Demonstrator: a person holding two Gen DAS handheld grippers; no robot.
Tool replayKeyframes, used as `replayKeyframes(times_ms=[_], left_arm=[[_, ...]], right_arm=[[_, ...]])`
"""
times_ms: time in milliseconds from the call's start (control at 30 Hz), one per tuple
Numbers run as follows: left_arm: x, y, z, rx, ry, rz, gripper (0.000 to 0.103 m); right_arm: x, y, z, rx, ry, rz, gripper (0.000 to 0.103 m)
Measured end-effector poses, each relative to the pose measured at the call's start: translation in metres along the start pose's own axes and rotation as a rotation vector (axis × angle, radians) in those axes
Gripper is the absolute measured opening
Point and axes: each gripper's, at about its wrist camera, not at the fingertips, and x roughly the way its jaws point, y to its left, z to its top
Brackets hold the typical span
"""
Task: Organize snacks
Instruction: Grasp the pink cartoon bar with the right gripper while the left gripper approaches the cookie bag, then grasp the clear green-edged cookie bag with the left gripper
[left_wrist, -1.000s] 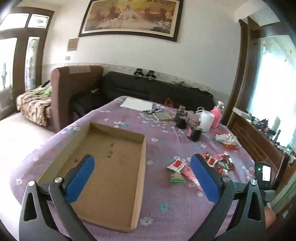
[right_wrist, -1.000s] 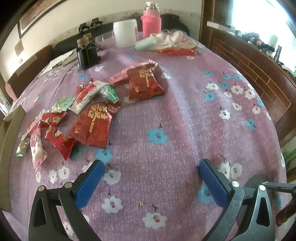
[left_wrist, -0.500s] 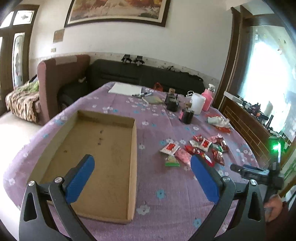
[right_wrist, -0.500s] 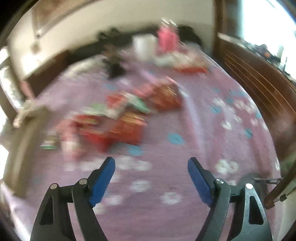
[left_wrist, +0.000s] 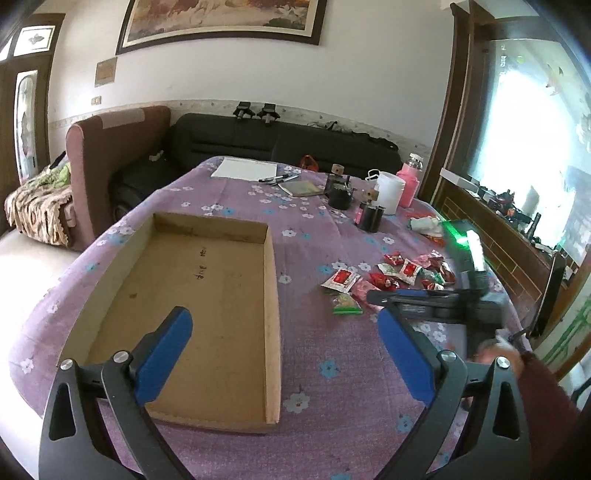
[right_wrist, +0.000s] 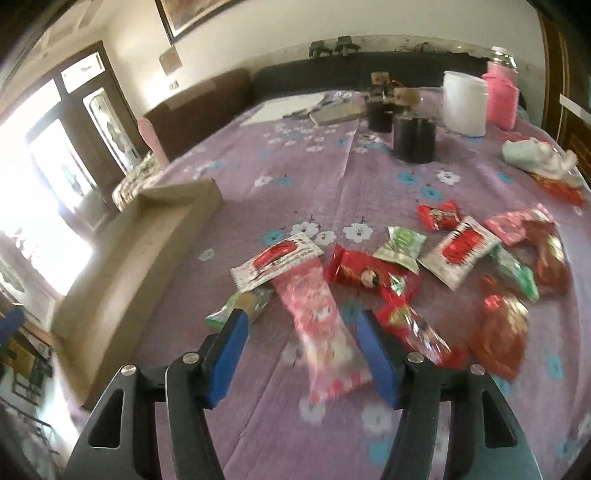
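With the pink snack packet lying on the desk just right of the cardboard tray, the right tool, jaws just narrowing but unclenched astride it, may pinch the neighbouring red wrapper too, while the left tool hangs released.

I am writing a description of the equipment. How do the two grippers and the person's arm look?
Both the left gripper and the right gripper have black frames with triangular cut-outs, silver rivets and blue rectangular pads. A green light glows on the right one. The person wears a dark red sleeve.
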Motion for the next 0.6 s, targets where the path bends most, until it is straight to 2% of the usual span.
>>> replayKeyframes(times_ms=[67, 167, 200, 300, 367, 433, 467, 600], left_arm=[[0.005, -0.002, 0.001, 0.006, 0.012, -0.004, 0.101], [0.015, -0.013, 0.002, 0.032, 0.033, -0.022, 0.101], [0.018, -0.017, 0.002, 0.041, 0.040, -0.034, 0.101], [0.032, -0.037, 0.005, 0.088, 0.070, -0.063, 0.098], [0.049, -0.053, 0.006, 0.134, 0.105, -0.067, 0.086], [0.075, -0.068, 0.006, 0.167, 0.173, -0.076, 0.054], [0.085, -0.073, 0.006, 0.172, 0.204, -0.083, 0.049], [0.127, -0.085, 0.003, 0.177, 0.279, -0.055, 0.049]], right_arm=[[0.016, -0.005, 0.003, 0.004, 0.022, -0.008, 0.061], [0.022, -0.011, -0.001, 0.005, 0.026, -0.020, 0.030], [0.021, -0.012, -0.002, 0.013, 0.037, -0.012, 0.025], [0.005, -0.021, -0.012, 0.059, 0.025, -0.008, 0.025], [-0.009, -0.023, -0.024, 0.064, -0.003, -0.027, 0.025], [-0.023, -0.025, -0.035, 0.062, -0.038, -0.050, 0.025], [-0.029, -0.026, -0.038, 0.065, -0.049, -0.048, 0.025], [-0.035, -0.036, -0.044, 0.093, -0.071, -0.029, 0.025]])
